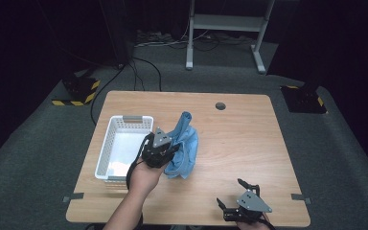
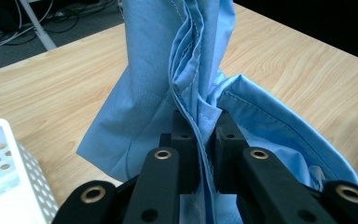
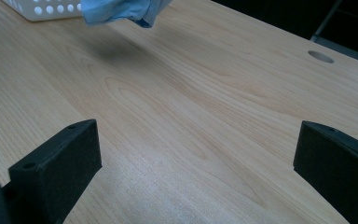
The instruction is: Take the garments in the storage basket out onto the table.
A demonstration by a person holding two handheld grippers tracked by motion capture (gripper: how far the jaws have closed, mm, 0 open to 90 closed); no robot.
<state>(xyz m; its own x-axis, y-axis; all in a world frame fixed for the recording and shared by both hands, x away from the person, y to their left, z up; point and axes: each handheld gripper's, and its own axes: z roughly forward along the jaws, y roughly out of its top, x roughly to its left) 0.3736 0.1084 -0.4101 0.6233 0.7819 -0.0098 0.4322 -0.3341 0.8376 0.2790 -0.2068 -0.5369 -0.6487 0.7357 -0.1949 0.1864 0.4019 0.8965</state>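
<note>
A light blue cloth (image 1: 184, 146) hangs bunched over the wooden table, just right of a white perforated basket (image 1: 106, 143). My left gripper (image 1: 171, 146) is shut on a seamed fold of the blue cloth (image 2: 186, 84), with the fabric pinched between both black pads and draping down to the tabletop. Near the table's front edge my right gripper (image 1: 234, 194) stands open, its jaws wide apart over bare wood with nothing between them. In the right gripper view (image 3: 196, 154) the cloth's lower edge (image 3: 121, 11) and a corner of the basket (image 3: 42, 9) show far ahead.
The table (image 1: 249, 143) has a round cable hole (image 1: 220, 106) near its far edge. Beyond it are a metal desk frame (image 1: 225, 28) and floor cables. Bare wood lies between the cloth and my right gripper.
</note>
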